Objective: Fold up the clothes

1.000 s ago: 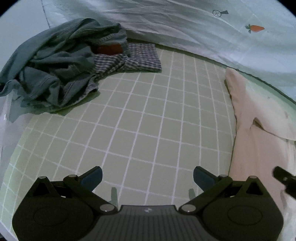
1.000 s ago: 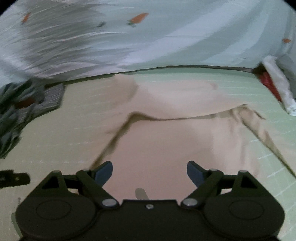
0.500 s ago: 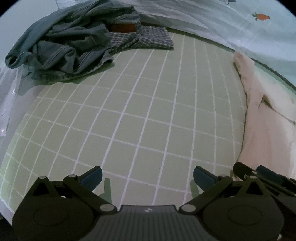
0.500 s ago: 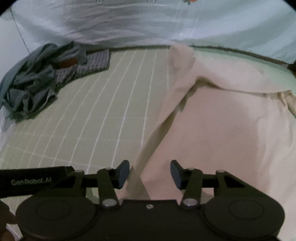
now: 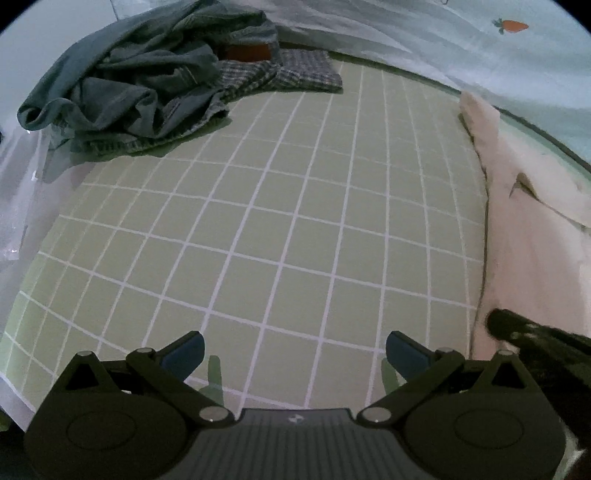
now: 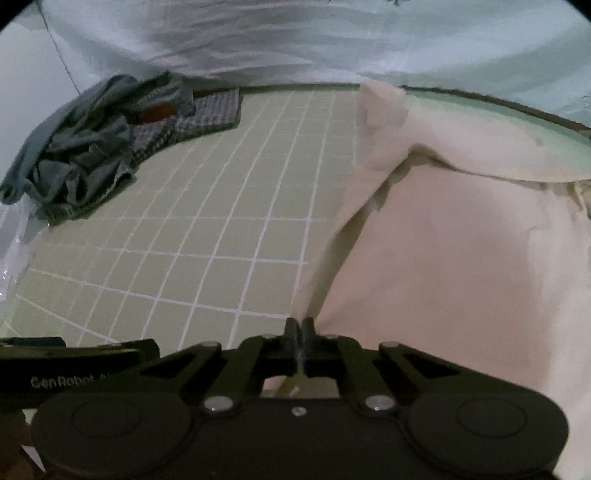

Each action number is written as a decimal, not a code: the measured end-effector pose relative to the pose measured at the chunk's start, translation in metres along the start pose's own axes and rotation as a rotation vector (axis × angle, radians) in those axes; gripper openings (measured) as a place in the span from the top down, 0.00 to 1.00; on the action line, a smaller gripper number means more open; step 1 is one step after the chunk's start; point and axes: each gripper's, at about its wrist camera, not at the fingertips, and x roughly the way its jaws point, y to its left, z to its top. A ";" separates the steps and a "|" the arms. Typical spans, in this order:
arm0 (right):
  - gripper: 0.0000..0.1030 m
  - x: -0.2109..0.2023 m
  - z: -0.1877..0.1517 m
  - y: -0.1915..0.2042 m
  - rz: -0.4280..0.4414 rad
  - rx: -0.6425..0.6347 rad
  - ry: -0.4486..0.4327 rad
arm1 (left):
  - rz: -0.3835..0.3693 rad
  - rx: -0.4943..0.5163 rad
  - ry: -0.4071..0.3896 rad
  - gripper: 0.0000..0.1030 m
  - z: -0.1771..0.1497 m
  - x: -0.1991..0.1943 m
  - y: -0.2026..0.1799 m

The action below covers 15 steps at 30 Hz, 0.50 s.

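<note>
A pale beige garment [image 6: 461,236] lies spread on the green checked mat [image 6: 221,229], filling the right half of the right wrist view. My right gripper [image 6: 300,326] is shut on the garment's near left corner, and the cloth rises in a fold from the pinch. In the left wrist view the same garment [image 5: 524,236] runs along the right edge. My left gripper [image 5: 293,352] stands open over bare mat [image 5: 277,221], left of the garment, with nothing between its fingers. The right gripper's dark body [image 5: 535,336] shows at lower right.
A heap of blue-grey clothes [image 5: 140,74] with a checked cloth [image 5: 295,72] lies at the mat's far left corner, also seen as a clothes heap [image 6: 92,147] from the right. A pale sheet with carrot prints [image 5: 509,25] hangs behind. Clear plastic [image 5: 14,206] borders the left edge.
My right gripper went from wide open to shut on the beige garment's corner while swinging left toward its edge. My left gripper drifted slightly and stayed open.
</note>
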 end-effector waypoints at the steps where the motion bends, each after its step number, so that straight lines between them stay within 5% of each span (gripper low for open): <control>1: 0.98 -0.006 0.001 -0.005 0.004 0.012 -0.011 | -0.002 -0.003 -0.001 0.00 0.000 -0.001 0.000; 9: 0.98 -0.074 0.011 -0.088 -0.044 0.180 -0.135 | -0.027 -0.014 -0.005 0.00 0.000 -0.005 -0.001; 15: 0.98 -0.066 -0.009 -0.138 -0.152 0.232 -0.077 | -0.038 -0.003 -0.009 0.00 0.002 -0.006 -0.005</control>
